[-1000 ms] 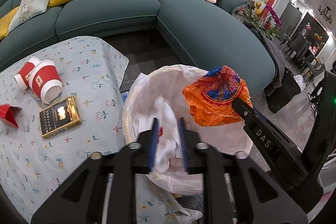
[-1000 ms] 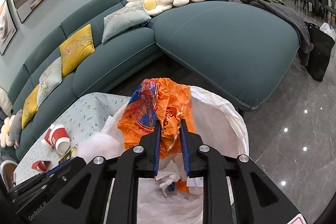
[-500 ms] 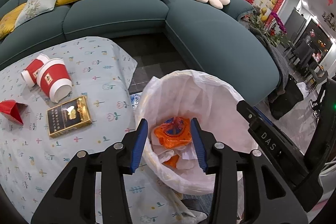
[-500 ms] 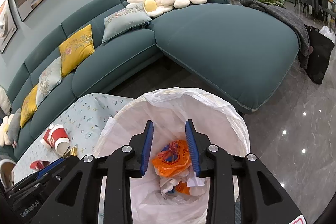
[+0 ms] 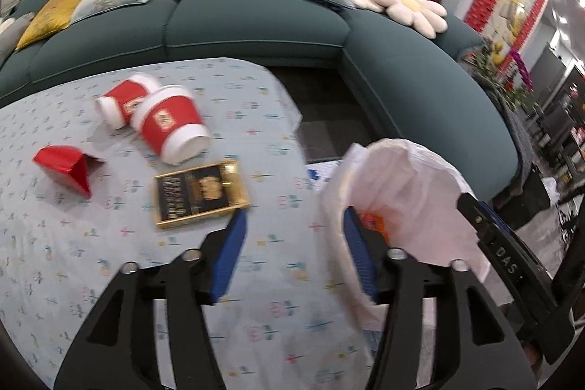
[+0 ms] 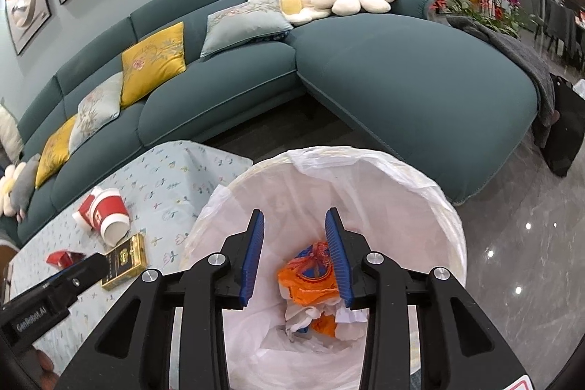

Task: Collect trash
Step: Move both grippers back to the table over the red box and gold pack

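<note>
Hovering over the bin [image 6: 449,207], the right tool [image 6: 294,254] is open and empty, its jaws just widened; the orange bag [image 6: 310,284] lies inside the bin. Left of the bin, the left tool [image 5: 292,254], jaws just widened, gapes empty above the worktop [image 5: 256,119], near the box [image 5: 201,194], cups [image 5: 170,128] and red carton [image 5: 67,167].

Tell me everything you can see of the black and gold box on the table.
The black and gold box is flat and rectangular, with a shiny gold border, a black face with gold printing too blurred to read, and a gold band along one short end. It looks like glossy card, closed and undented. It lies flat on the floral tablecloth, just below the larger red paper cup, apart from it. Nothing grips it; the open left tongs hover close by.
</note>
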`<state>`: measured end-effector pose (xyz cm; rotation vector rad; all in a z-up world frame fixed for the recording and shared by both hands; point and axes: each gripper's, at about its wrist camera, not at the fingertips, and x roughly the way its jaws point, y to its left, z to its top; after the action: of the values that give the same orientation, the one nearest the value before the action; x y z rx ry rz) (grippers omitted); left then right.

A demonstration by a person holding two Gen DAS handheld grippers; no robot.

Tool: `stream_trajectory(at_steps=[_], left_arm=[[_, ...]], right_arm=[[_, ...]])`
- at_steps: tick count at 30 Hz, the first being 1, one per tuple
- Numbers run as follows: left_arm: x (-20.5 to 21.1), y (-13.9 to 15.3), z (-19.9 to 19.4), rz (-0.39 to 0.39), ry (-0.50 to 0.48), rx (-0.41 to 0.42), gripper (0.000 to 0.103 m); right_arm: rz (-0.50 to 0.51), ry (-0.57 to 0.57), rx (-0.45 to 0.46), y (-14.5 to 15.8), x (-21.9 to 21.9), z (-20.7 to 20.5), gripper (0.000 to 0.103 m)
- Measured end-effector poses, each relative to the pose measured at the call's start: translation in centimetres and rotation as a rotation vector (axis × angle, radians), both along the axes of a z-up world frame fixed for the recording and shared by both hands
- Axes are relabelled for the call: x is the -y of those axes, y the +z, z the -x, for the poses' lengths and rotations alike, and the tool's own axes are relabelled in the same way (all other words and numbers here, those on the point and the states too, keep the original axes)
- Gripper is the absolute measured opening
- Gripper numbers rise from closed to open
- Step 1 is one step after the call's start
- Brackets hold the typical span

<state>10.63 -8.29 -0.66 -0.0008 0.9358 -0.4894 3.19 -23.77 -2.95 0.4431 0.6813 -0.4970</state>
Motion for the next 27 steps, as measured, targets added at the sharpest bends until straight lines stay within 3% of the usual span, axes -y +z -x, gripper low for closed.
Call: stream_trajectory(at_steps=[13, 22, 24, 27], left_arm=[[-8.6, -0.5, -3.0, -0.001, 0.216, -0.016, 0.066], [-13.9, -0.6, -5.7, -0.007, 0.339, -0.023, 0.070], [-14.8, -0.7, -6.4, -0.004, 0.367, -0.033, 0.071], [-16.1, -0.9, -7.8, -0.009, 0.410, -0.046, 0.071]], right_arm=[[0.044, 0.127, -0.031, -0.4, -3.9, -2.3, 0.035], [0.026, 0.284, -0.033, -0.2, -8.5, -4.8, 0.035], [0.021, 0.319, -0.033, -0.3, -9.6, -5.5, 0.042], [0.033, 0.382, -0.034, -0.2, -11.8, -6.7, 0.042]])
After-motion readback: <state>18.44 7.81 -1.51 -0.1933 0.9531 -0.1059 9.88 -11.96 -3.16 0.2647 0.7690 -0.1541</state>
